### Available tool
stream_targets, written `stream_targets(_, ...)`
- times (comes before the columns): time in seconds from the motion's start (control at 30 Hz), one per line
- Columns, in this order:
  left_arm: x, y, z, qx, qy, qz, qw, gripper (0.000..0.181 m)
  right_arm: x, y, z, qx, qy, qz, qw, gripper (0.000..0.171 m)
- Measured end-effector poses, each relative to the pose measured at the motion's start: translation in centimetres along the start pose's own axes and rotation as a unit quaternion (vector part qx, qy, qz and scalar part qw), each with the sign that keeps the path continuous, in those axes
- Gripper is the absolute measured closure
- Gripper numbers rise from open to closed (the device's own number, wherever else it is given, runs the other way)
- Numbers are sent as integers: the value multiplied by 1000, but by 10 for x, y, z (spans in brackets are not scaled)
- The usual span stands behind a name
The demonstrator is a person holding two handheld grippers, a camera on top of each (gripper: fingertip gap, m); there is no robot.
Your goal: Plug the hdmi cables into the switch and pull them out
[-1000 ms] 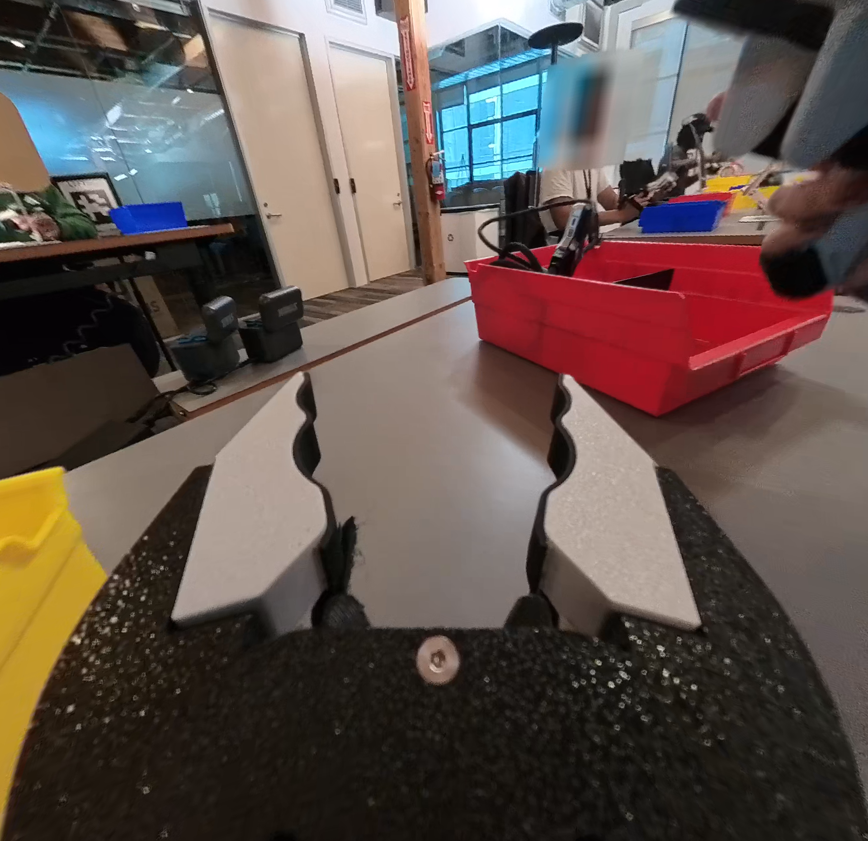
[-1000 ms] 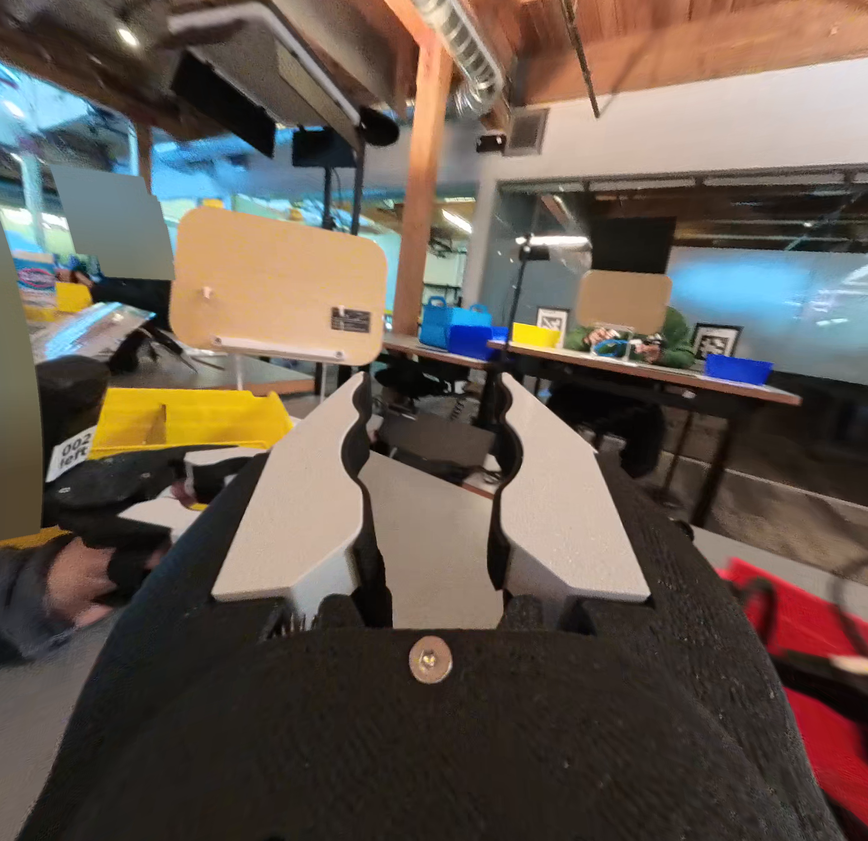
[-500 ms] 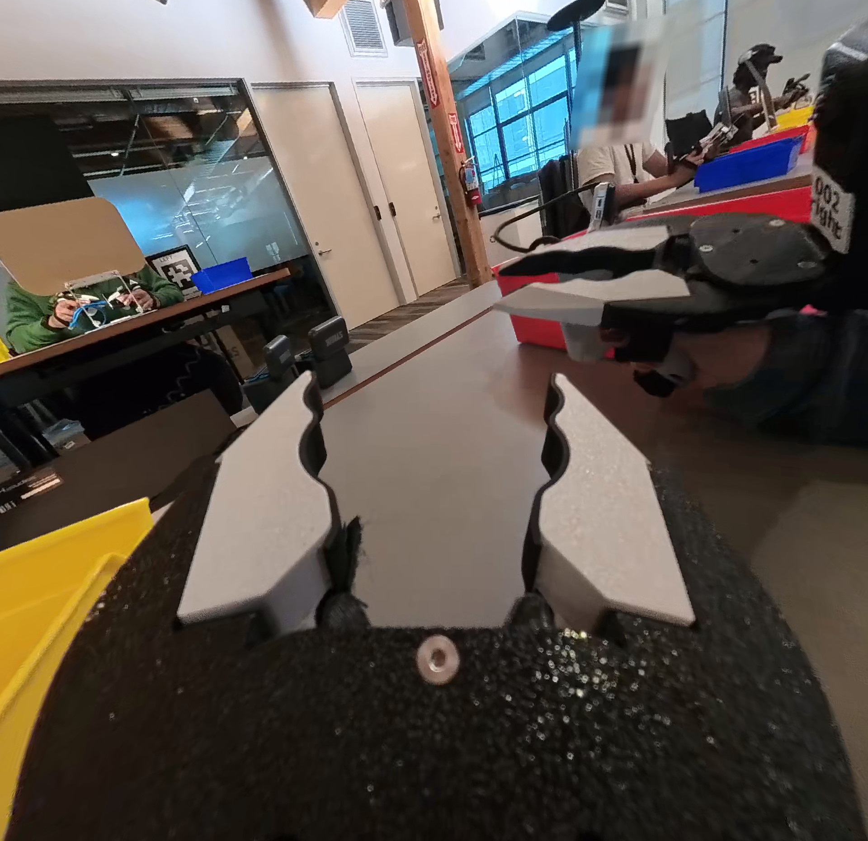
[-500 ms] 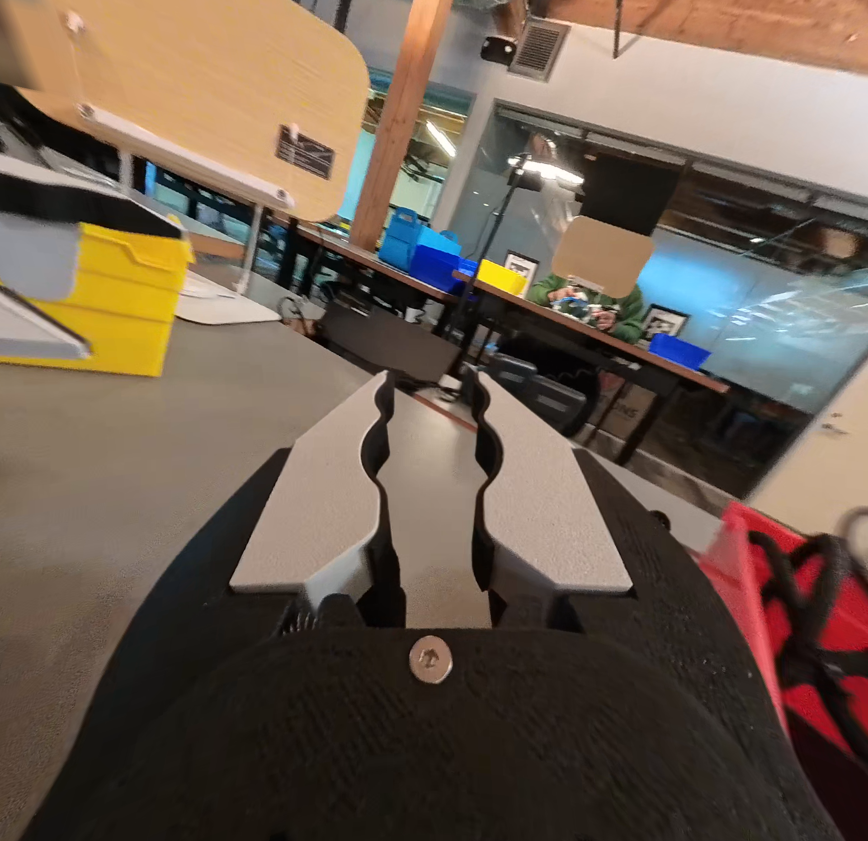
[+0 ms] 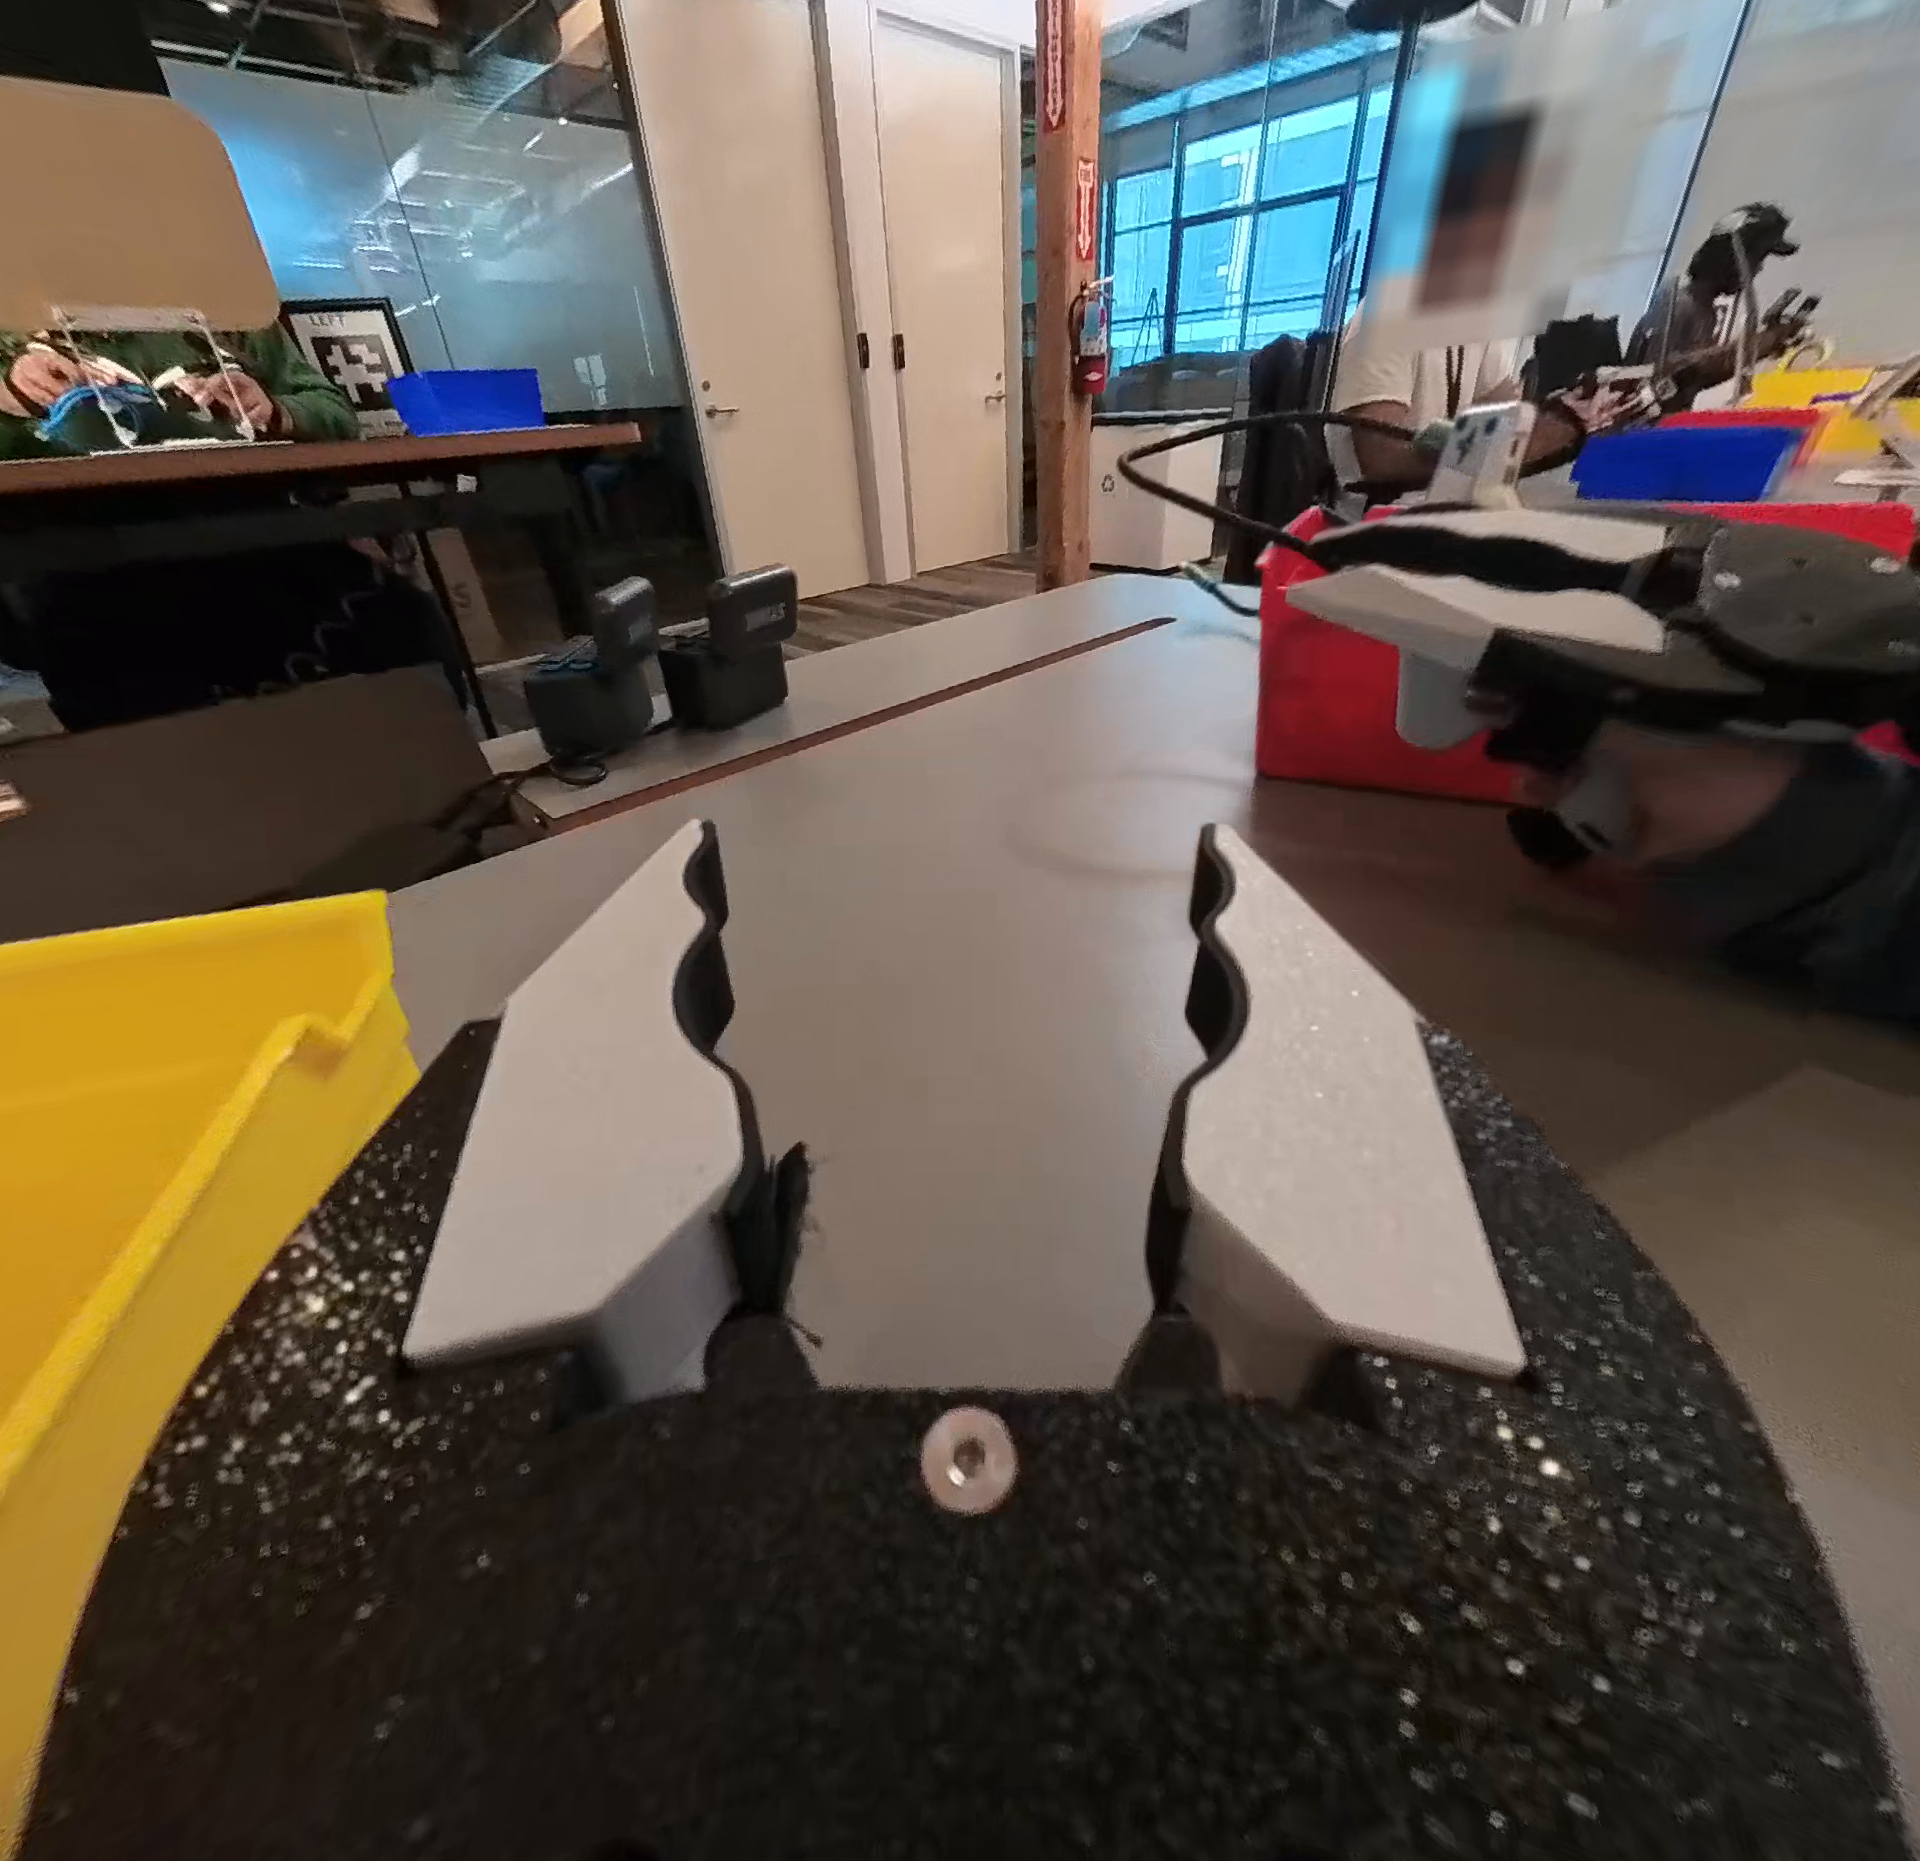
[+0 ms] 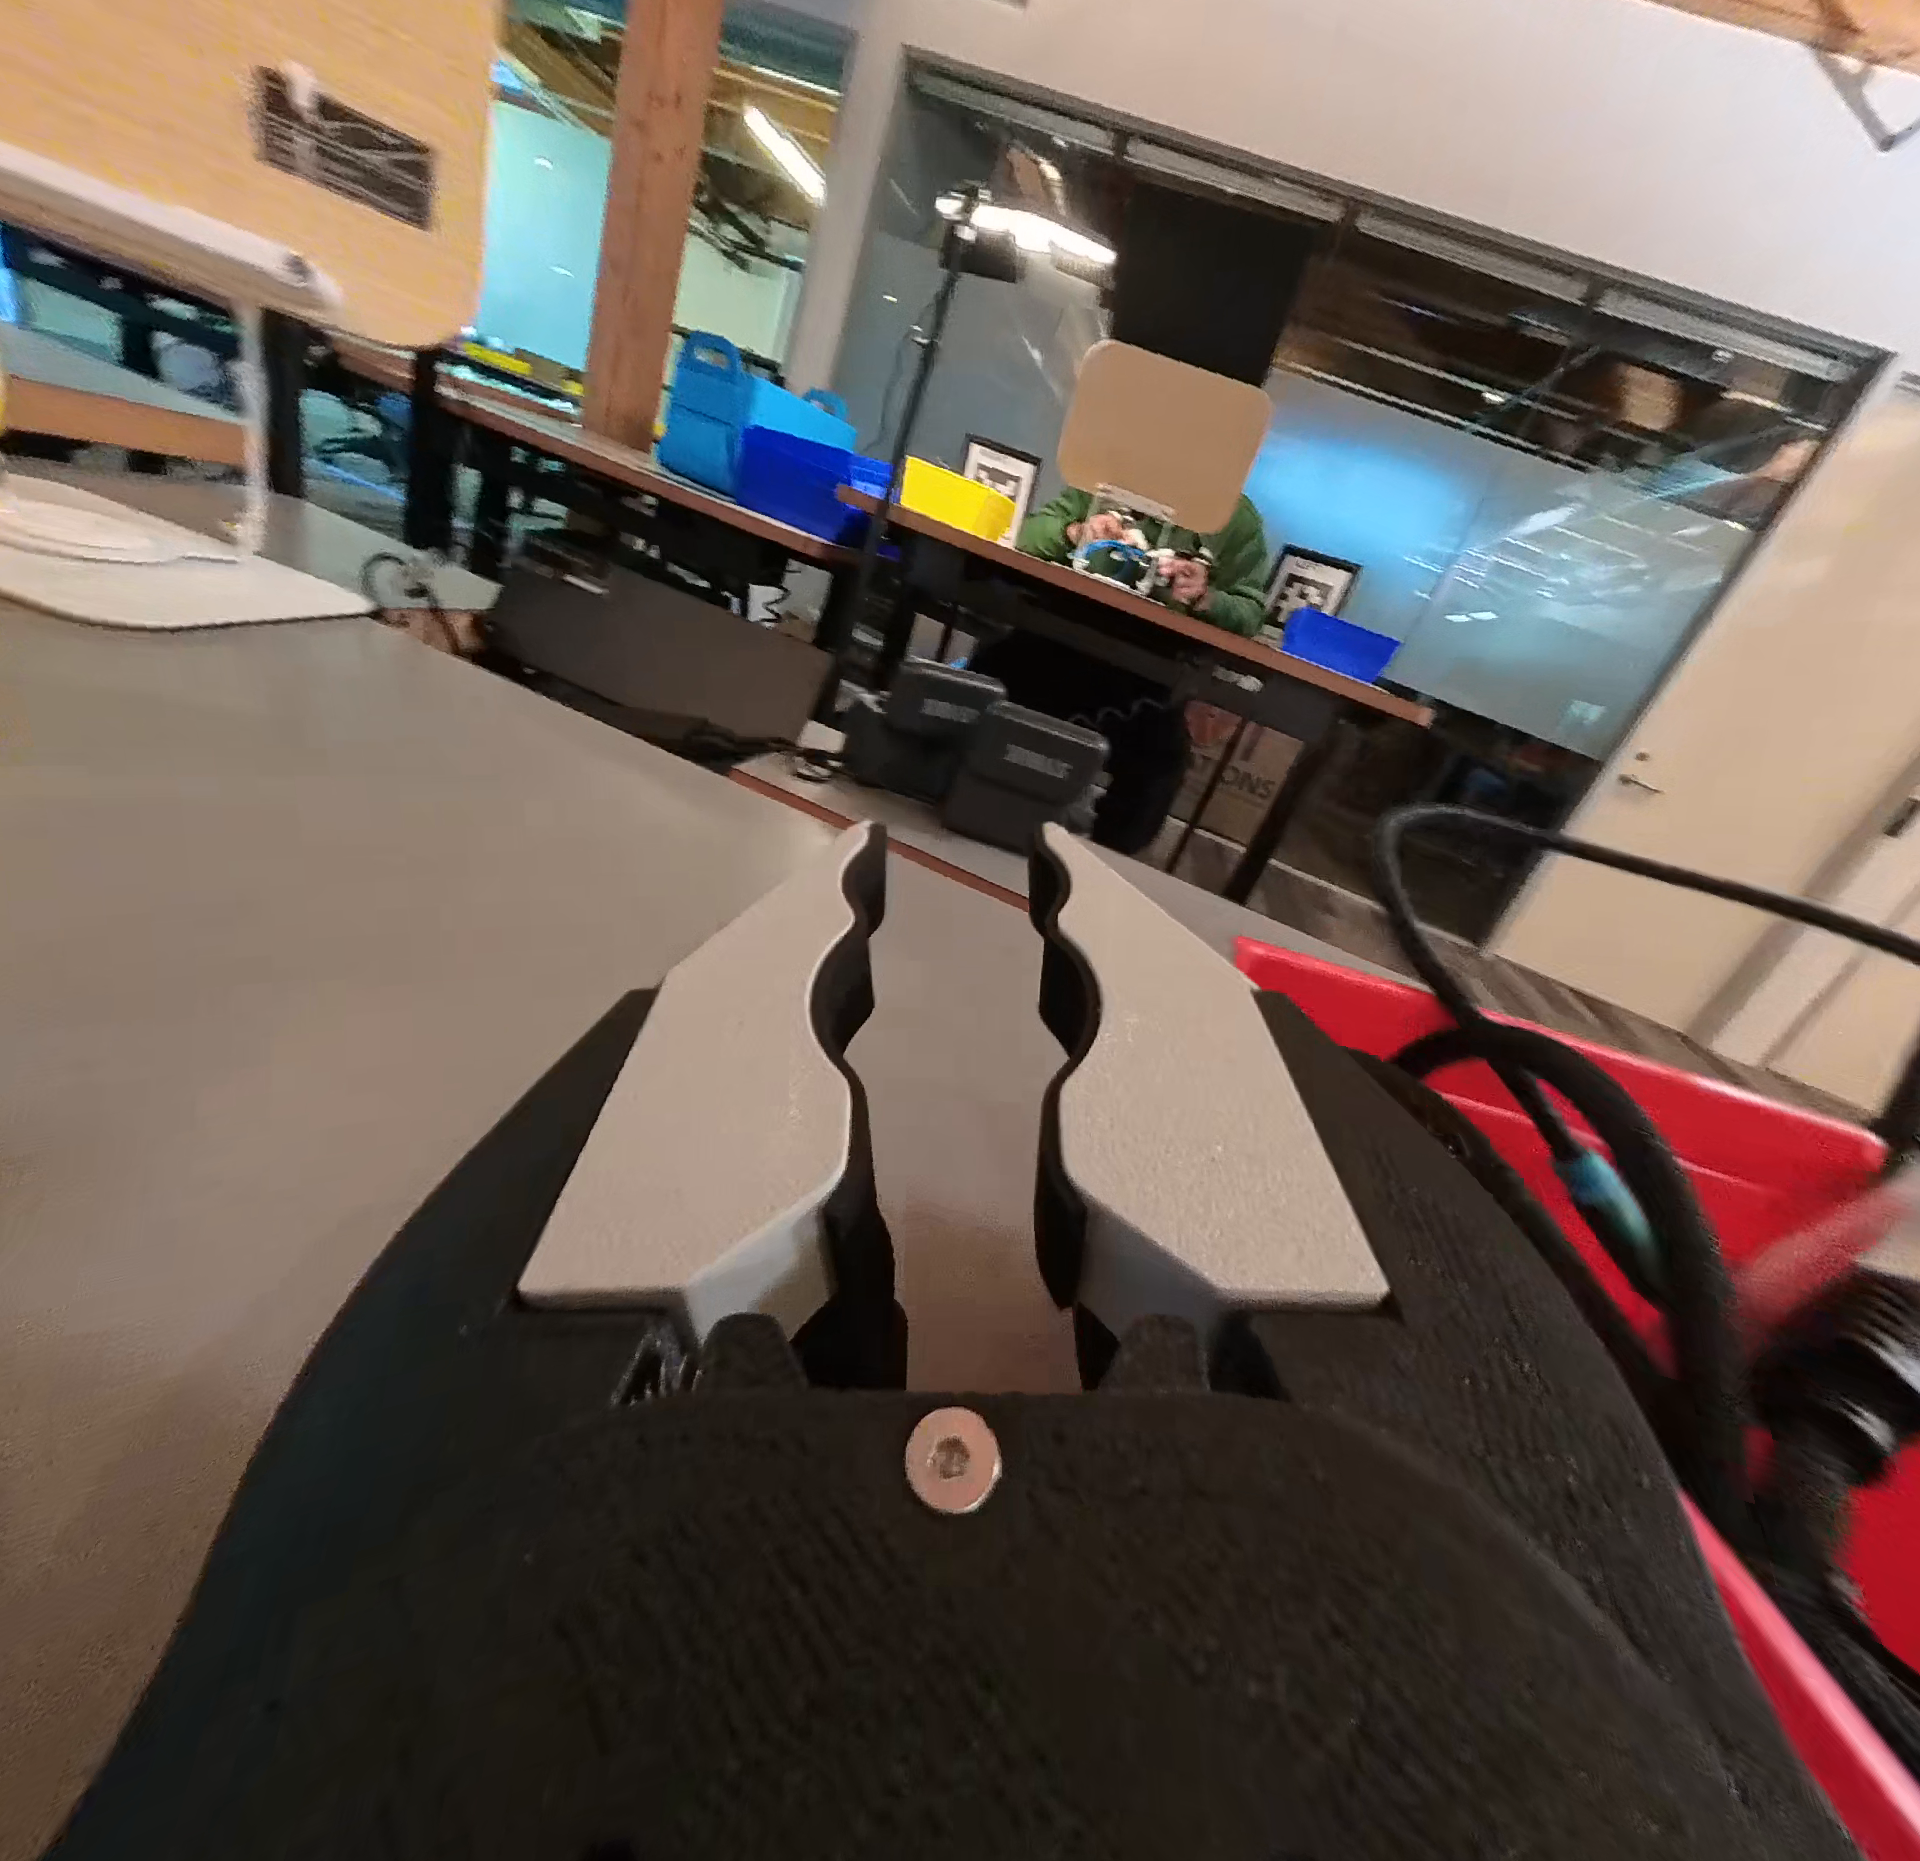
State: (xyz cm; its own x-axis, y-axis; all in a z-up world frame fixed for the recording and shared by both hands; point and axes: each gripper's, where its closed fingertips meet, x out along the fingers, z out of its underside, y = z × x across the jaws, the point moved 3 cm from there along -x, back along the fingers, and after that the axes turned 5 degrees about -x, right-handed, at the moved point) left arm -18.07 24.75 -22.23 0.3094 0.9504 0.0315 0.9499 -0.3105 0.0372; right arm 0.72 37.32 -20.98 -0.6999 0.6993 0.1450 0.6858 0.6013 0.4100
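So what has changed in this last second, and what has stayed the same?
The right gripper came down from high up to table height beside the red bin, and its fingers closed partway, gripping nothing. The left gripper shifted slightly, so more of the yellow bin shows. It stays wide open and empty; the black cables remain in the red bin, and nothing was picked up.

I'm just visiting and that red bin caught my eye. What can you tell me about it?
The red bin looks like moulded plastic, open on top, and sits on the grey table. Black cables are piled inside, and one loops up over its rim. In the left view the right gripper is in front of its near wall.
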Motion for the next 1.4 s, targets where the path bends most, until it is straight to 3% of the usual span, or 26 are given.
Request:
stream_targets(0.17,-1,-5,1,48,-9,-21,999,93,6,-29,4,-76,-4,-53,996,150)
stream_targets(0.33,-3,6,-5,117,-18,-18,993,96,3,-32,-1,-83,16,-62,994,152)
stream_targets(0.5,-21,39,-71,71,-28,-8,997,99,4,-34,-2,-72,18,-68,995,152)
stream_targets(0.57,-31,24,-89,89,-99,-63,989,88,4,-38,-3,-72,22,-79,994,153)
stream_targets(0.63,-45,1,-101,97,-176,-87,976,91,5,-41,-4,-75,25,-87,993,153)
stream_targets(0.7,-61,-33,-103,72,-264,-108,956,93,4,-44,-5,-79,28,-93,992,153)
stream_targets(0.83,-87,-128,-78,34,-437,-196,877,108,3,-45,-6,-78,32,-97,992,153)
stream_targets(0.9,-90,-147,-54,-86,-499,-172,845,102,4,-46,-5,-74,30,-100,992,153)
stream_targets(0.97,-82,-154,-35,-204,-513,-133,823,98,4,-46,-5,-71,29,-102,992,153)
stream_targets(1.0,-82,-167,-26,-218,-522,-153,810,99,4,-47,-5,-71,28,-104,992,153)
stream_targets(1.17,-86,-202,12,-225,-583,-216,750,100,3,-51,-5,-84,29,-112,990,153)
stream_targets(1.4,-92,-217,43,-204,-629,-253,706,97,4,-57,-5,-90,28,-124,988,153)
